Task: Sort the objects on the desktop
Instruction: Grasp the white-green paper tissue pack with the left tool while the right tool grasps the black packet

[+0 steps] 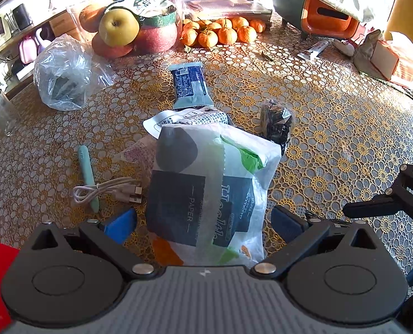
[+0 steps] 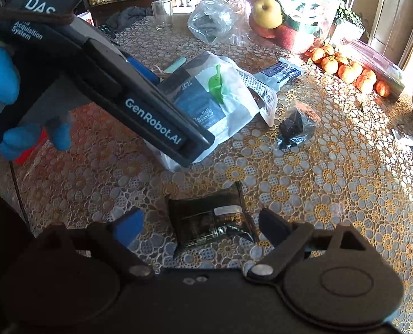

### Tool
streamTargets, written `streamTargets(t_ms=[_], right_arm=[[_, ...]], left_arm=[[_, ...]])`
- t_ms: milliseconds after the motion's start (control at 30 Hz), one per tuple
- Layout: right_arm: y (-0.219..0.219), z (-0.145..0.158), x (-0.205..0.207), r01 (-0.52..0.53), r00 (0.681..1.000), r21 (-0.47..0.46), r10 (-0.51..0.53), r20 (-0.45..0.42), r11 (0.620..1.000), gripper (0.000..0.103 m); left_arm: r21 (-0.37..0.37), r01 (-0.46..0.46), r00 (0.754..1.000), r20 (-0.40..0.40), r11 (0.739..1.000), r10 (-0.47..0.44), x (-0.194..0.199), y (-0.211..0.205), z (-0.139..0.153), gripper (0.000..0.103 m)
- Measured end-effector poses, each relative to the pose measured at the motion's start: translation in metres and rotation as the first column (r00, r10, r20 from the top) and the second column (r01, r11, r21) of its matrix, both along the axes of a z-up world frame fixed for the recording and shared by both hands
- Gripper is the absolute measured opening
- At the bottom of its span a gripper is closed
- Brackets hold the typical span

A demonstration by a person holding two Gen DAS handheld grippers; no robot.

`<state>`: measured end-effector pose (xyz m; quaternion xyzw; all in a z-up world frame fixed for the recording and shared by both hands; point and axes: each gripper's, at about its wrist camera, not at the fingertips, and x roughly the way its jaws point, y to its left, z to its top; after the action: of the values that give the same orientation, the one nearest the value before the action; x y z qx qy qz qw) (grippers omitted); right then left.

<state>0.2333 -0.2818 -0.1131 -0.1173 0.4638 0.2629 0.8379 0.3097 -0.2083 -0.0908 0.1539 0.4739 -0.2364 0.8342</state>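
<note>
A white, grey and green tissue pack [image 1: 206, 189] lies on the lace-patterned table, right between the open blue fingers of my left gripper [image 1: 203, 222]; it also shows in the right wrist view [image 2: 217, 100]. Behind it lie a blue packet [image 1: 189, 83] and a small dark wrapped item [image 1: 277, 125]. A mint pen [image 1: 88, 178] and a coiled cable [image 1: 106, 190] lie to its left. My right gripper [image 2: 199, 226] is open around a dark flat sachet [image 2: 209, 220] on the table. The left gripper's body [image 2: 100, 83] crosses the right wrist view.
A fruit bowl with a pear [image 1: 118, 26] and a row of tangerines [image 1: 220, 32] stand at the back. A clear plastic bag [image 1: 64, 75], a glass [image 1: 2, 111], a tube [image 1: 312, 50] and an orange-green appliance [image 1: 317, 14] ring the table.
</note>
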Motion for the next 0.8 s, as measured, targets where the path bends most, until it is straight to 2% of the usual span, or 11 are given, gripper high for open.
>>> streamTargets(t_ms=[367, 633, 800], right_arm=[[0.001, -0.011, 0.007, 0.023, 0.999, -0.011, -0.024, -0.035, 1.0, 0.085], [0.002, -0.011, 0.009, 0.019, 0.999, -0.026, -0.02, -0.029, 0.999, 0.08], [0.004, -0.011, 0.01, 0.009, 1.0, -0.039, -0.01, -0.019, 0.999, 0.071]], left_arm=[[0.041, 0.041, 0.999, 0.003, 0.998, -0.041, 0.005, -0.014, -0.017, 0.103], [0.045, 0.023, 1.0, -0.015, 0.999, -0.023, 0.011, -0.014, -0.023, 0.103], [0.05, 0.022, 1.0, 0.0, 0.998, -0.022, 0.009, -0.013, -0.023, 0.102]])
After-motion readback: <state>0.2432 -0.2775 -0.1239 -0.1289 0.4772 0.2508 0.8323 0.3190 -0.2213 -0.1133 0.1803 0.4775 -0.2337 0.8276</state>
